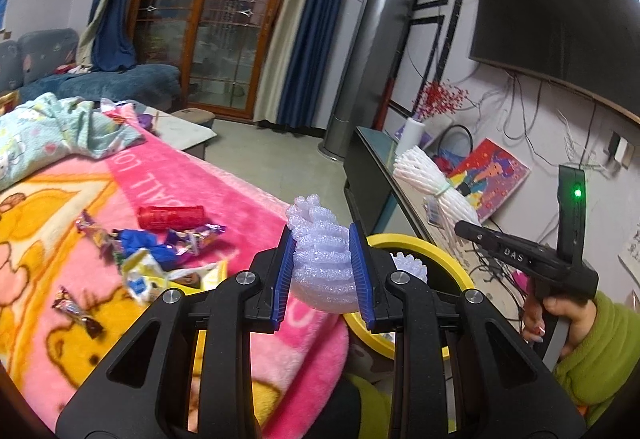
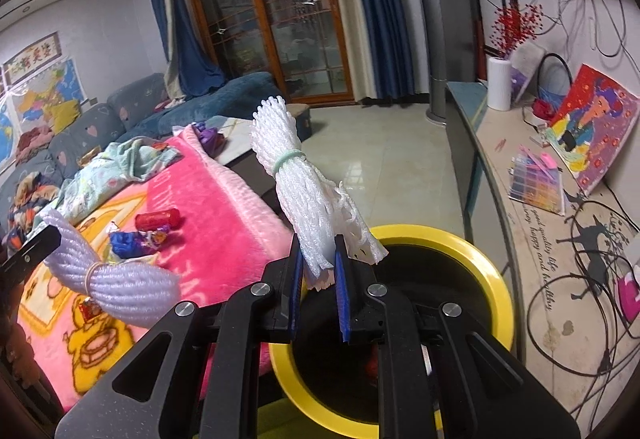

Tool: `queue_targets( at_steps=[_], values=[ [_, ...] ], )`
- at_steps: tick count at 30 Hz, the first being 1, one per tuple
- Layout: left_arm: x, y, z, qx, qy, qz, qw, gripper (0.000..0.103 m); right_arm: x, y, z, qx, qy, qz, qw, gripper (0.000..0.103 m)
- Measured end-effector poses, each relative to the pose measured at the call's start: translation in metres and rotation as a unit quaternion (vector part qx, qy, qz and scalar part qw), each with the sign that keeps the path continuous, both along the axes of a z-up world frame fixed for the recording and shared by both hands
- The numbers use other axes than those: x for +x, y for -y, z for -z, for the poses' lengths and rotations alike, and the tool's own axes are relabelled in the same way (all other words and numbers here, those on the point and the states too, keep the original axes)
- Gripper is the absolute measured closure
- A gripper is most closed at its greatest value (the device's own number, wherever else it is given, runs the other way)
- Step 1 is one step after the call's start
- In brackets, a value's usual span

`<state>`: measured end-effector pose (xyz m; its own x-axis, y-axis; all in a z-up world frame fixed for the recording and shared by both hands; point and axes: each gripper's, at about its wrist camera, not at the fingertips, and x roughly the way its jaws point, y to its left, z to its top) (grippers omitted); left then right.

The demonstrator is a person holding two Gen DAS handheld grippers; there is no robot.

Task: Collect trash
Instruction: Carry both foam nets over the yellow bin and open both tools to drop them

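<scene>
I'm carrying trash to the bin (image 2: 496,279), lower right: left tongs (image 1: 322,271) pinch purple foam (image 1: 324,263), right tongs (image 2: 318,279) pinch white netting (image 2: 308,199). Next, release over its mouth.

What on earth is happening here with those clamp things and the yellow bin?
A person is tidying up with a hand-held gripper in each hand. The left hand-held gripper holds a lilac foam net bundle, and the right hand-held gripper holds a white foam net bundle over the yellow bin. Candy wrappers lie on the pink blanket.

Bin (image 2: 486,259) bottom behind jaws
</scene>
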<state>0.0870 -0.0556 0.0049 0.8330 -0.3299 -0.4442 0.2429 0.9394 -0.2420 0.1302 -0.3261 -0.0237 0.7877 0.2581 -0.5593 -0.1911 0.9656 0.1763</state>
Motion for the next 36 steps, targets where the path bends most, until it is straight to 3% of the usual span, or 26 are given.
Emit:
queue_targets(
  at_steps=[19, 30, 34, 36],
  values=[
    [0.035, 0.084, 0.04, 0.075, -0.022, 0.076, 0.994, 0.081, 0.019, 0.048, 0.044, 0.007, -0.105, 0.08, 0.991, 0.086],
    [0.052, 0.107, 0.061, 0.078, -0.047, 0.094, 0.9914, 0.08, 0.025, 0.056, 0.058, 0.015, -0.131, 0.088, 0.987, 0.084],
    [0.058, 0.11, 0.065, 0.069, -0.052, 0.097, 0.9915, 0.072, 0.027, 0.059, 0.059, 0.019, -0.133, 0.094, 0.987, 0.077],
    [0.059, 0.11, 0.067, 0.063, -0.056, 0.099, 0.9915, 0.06, 0.028, 0.061, 0.059, 0.023, -0.133, 0.097, 0.986, 0.07]
  ],
)
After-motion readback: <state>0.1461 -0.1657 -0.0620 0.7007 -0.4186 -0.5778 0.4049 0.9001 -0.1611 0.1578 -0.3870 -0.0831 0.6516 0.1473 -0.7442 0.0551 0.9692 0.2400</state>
